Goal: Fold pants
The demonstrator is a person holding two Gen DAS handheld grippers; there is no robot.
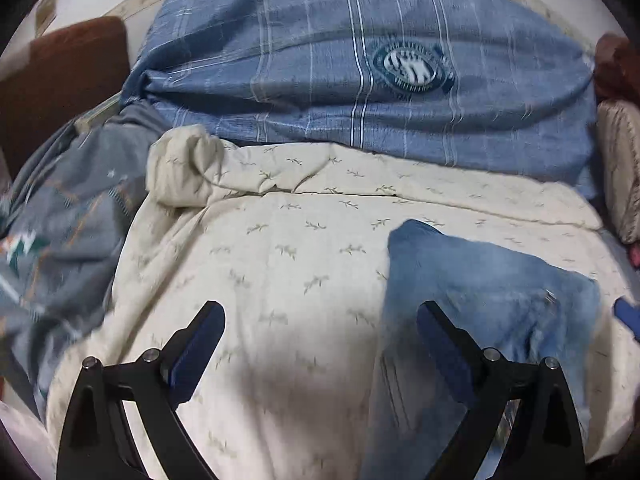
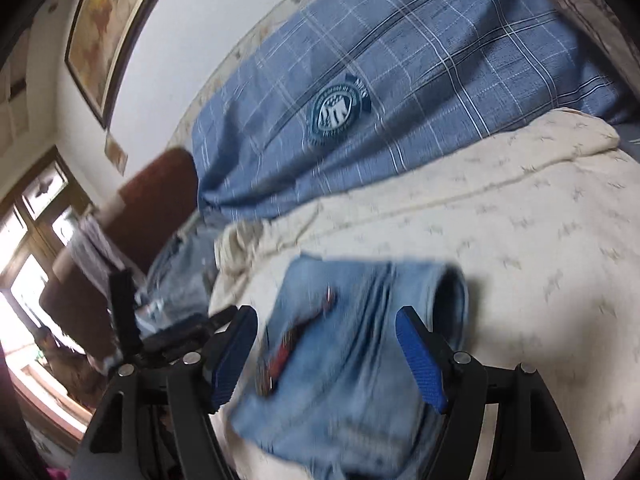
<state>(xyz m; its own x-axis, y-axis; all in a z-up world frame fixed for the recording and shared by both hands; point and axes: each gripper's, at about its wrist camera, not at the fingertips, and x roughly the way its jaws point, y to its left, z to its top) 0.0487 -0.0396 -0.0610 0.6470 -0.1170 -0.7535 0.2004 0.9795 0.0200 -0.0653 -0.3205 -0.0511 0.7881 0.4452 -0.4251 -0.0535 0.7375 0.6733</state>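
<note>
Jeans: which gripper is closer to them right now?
Right. The right gripper hangs over the jeans, open around them. The left gripper, also open, is mostly over the cream blanket beside them.

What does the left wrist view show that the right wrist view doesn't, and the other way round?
Only left wrist: a grey patterned cloth bunched beside the cream bedspread. Only right wrist: a framed picture on the wall, a window, and the jeans' open leg end. Both: folded jeans, blue checked pillow with its badge, and each view's own open tool.
</note>
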